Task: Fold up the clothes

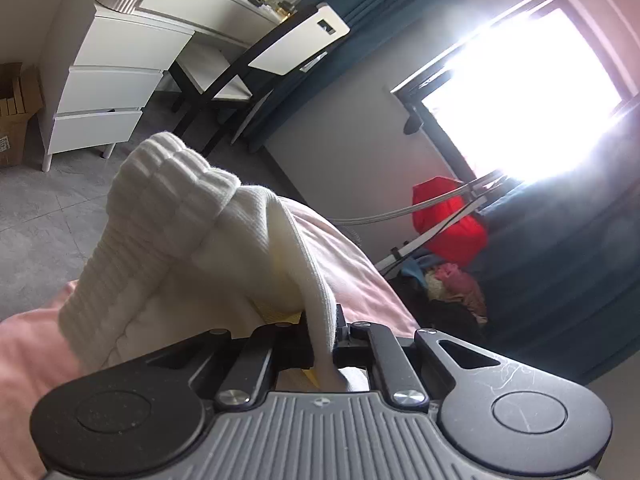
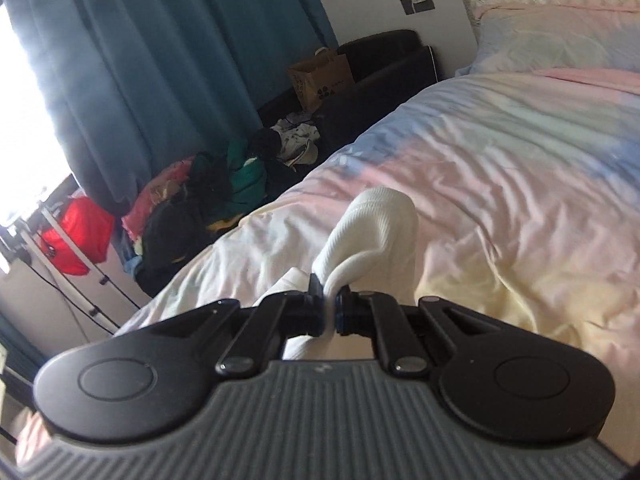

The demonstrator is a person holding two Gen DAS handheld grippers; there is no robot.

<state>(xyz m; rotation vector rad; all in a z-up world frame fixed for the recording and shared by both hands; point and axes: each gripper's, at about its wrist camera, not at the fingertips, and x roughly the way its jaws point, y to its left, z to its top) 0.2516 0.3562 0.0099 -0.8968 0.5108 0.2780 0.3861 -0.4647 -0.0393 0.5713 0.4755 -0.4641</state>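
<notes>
A white ribbed sock (image 1: 172,216) is hanging out ahead of the left hand-held gripper (image 1: 322,340), whose jaws are pinching a narrow fold of it; its bunched cuff is standing up above the bed (image 1: 360,280). In the right wrist view, the right hand-held gripper (image 2: 329,308) is likewise clamping white sock fabric (image 2: 376,224), which is bulging forward in a rounded lump just over the bedspread (image 2: 500,168). The knit is looking thick, clean and creased. The bedspread is showing pink, blue and pale yellow patches. Beyond the bed, a pile of clothes (image 2: 208,188) is lying beneath teal curtains (image 2: 160,60).
</notes>
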